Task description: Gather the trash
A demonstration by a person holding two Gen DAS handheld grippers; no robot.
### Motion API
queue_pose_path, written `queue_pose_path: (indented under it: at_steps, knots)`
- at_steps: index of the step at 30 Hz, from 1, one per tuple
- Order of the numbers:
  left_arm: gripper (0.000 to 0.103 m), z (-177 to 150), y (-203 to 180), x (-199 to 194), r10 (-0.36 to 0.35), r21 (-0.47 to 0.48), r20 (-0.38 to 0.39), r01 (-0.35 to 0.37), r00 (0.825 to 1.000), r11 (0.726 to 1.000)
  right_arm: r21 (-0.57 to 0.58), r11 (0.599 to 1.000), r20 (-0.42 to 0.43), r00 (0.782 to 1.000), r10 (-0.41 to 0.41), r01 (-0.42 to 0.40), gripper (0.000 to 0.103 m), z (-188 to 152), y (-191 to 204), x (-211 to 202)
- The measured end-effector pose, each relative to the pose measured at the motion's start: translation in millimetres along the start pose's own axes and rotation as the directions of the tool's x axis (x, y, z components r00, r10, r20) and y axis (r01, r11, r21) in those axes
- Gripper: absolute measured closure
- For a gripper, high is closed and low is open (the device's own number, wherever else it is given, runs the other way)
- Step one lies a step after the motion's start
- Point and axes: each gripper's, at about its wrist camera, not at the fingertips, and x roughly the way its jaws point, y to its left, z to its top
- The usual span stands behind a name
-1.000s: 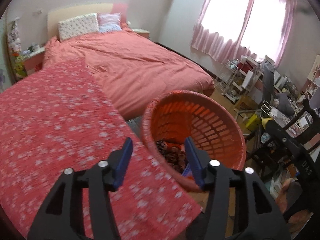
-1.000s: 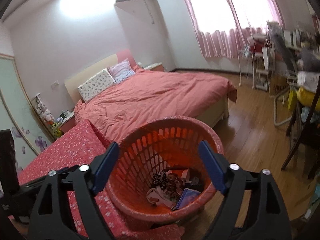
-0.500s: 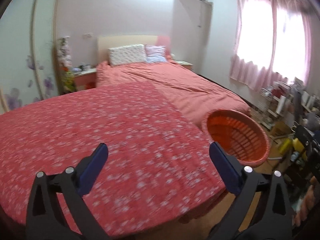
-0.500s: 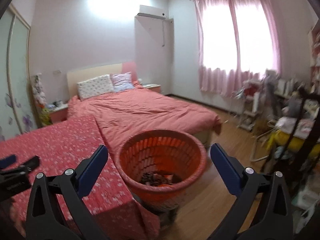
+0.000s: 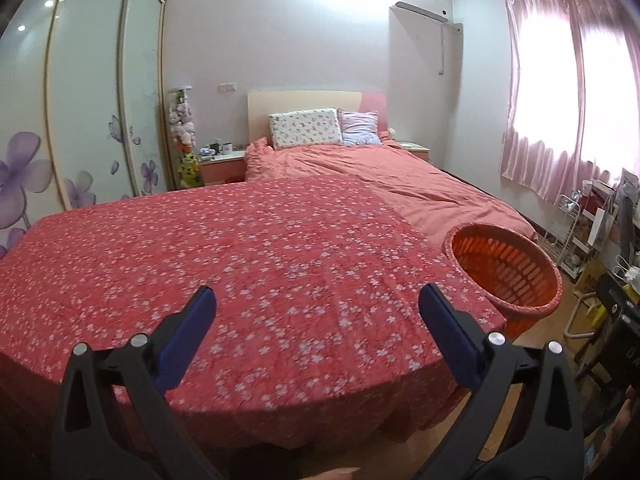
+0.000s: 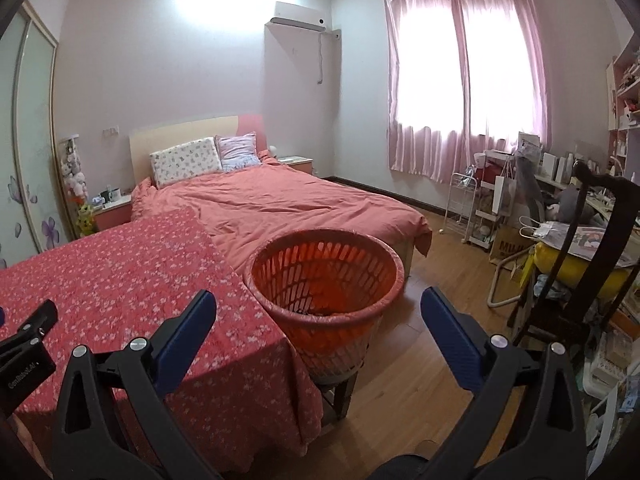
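An orange slatted basket [image 6: 324, 280] stands on a low stool at the right end of a table under a red flowered cloth [image 6: 120, 280]; a little dark trash shows at its bottom. It also shows in the left wrist view [image 5: 506, 270]. My left gripper [image 5: 316, 320] is open and empty, held back over the near edge of the red flowered cloth [image 5: 240, 260]. My right gripper [image 6: 318, 322] is open and empty, pulled back in front of the basket. No loose trash shows on the cloth.
A bed with a salmon cover [image 6: 288, 204] lies behind the table. A dark wooden chair [image 6: 580, 280], a cluttered desk and a white wire rack [image 6: 472, 208] stand at the right. A wardrobe with flower panels [image 5: 80, 120] fills the left wall. Wooden floor [image 6: 420, 360] lies beside the basket.
Both grippers have pulled back and away from the basket. The left gripper opened wide and swung left, so its view now faces the table and bed instead of the basket.
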Motion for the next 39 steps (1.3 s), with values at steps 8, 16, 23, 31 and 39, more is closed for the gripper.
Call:
queue_pose_path:
  at_steps: [8,16,23,31,39]
  knots:
    - [0.004,-9,6,-10,0.025,-0.022,-0.003,-0.025,1.0,0.999,-0.028,1.0,-0.021,1.0,-0.002,0.002,0.002,-14,11,-7]
    - [0.004,-18,13,-13,0.045,-0.05,-0.019,-0.046,0.999,0.998,-0.044,0.999,-0.037,0.999,-0.017,0.016,0.002,-20,17,-9]
    - [0.004,-25,14,-11,0.052,-0.061,-0.045,-0.055,0.998,0.997,-0.043,0.999,-0.067,0.997,-0.024,0.021,0.002,-26,15,-6]
    - [0.004,-30,16,-8,0.054,-0.071,-0.071,-0.059,0.996,0.996,-0.049,0.999,-0.089,0.996,-0.019,0.015,0.002,-29,16,-3]
    - [0.004,-31,18,-7,0.053,-0.074,-0.075,-0.059,0.996,0.996,-0.047,0.999,-0.098,0.995,-0.013,0.008,0.002,-29,15,-1]
